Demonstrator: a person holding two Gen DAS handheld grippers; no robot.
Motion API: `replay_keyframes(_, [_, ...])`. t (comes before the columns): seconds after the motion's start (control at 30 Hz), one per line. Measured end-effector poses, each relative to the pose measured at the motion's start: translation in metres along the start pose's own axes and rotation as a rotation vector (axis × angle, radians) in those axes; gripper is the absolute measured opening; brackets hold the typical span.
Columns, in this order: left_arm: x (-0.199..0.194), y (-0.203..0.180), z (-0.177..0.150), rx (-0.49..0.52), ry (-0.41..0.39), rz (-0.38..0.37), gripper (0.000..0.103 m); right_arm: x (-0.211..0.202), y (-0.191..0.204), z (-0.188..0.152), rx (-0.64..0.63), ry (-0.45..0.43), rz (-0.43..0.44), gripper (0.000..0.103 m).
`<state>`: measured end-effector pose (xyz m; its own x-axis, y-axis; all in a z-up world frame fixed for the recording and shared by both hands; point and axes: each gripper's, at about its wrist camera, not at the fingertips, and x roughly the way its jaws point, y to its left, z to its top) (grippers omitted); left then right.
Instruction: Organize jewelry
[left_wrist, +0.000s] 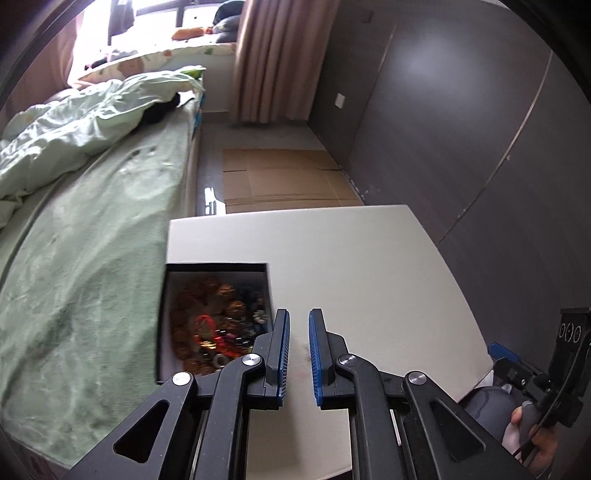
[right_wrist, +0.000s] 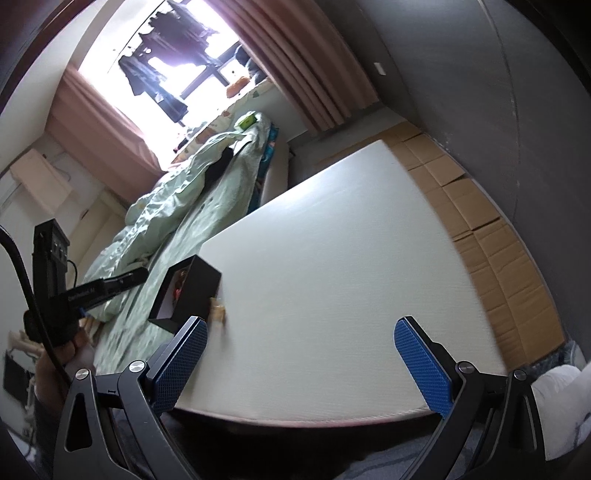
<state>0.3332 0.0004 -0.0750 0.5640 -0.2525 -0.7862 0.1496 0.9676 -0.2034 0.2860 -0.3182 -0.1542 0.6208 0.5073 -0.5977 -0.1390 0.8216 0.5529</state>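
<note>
A black open box (left_wrist: 218, 314) full of mixed jewelry, orange, red and dark pieces, stands at the left edge of a white table (left_wrist: 351, 266). My left gripper (left_wrist: 299, 328) hovers over the table just right of the box, its blue pads a narrow gap apart with nothing between them. In the right wrist view the box (right_wrist: 192, 291) sits at the table's left edge with a small tan piece (right_wrist: 218, 314) on the table beside it. My right gripper (right_wrist: 301, 339) is wide open and empty above the table's near edge (right_wrist: 332, 413).
A bed with green bedding (left_wrist: 92, 240) runs along the table's left side. Flattened cardboard (left_wrist: 280, 177) lies on the floor beyond the table, by a dark wall (left_wrist: 461, 129). The right gripper shows at the left view's lower right (left_wrist: 546, 369).
</note>
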Motion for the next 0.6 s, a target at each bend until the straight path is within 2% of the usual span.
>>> replay_keyframes(0.17, [-0.001, 0.008, -0.003, -0.028, 0.015, -0.027, 0.013, 0.016, 0.02, -0.001, -0.045, 0.029, -0.002, 0.103])
replay_keyframes(0.23, [0.0, 0.013, -0.004, -0.047, 0.026, -0.031, 0.022, 0.023, 0.028, 0.0, -0.072, 0.046, -0.013, 0.103])
replay_keyframes(0.27, [0.0, 0.017, -0.005, -0.064, 0.027, -0.039, 0.044, 0.03, 0.036, 0.001, -0.108, 0.068, -0.019, 0.103])
replay_keyframes(0.3, [-0.002, 0.019, -0.007, -0.072, 0.02, -0.045, 0.07, 0.035, 0.045, 0.002, -0.15, 0.085, -0.032, 0.103])
replay_keyframes(0.33, [-0.004, 0.023, -0.009, -0.081, 0.0, -0.051, 0.077, 0.04, 0.051, 0.003, -0.187, 0.096, -0.042, 0.103])
replay_keyframes(0.47, [-0.011, 0.034, -0.013, -0.107, -0.032, -0.052, 0.08, 0.066, 0.074, 0.008, -0.313, 0.147, -0.088, 0.103])
replay_keyframes(0.6, [-0.015, 0.054, -0.019, -0.148, -0.051, -0.053, 0.08, 0.096, 0.079, 0.001, -0.262, 0.197, -0.124, 0.101])
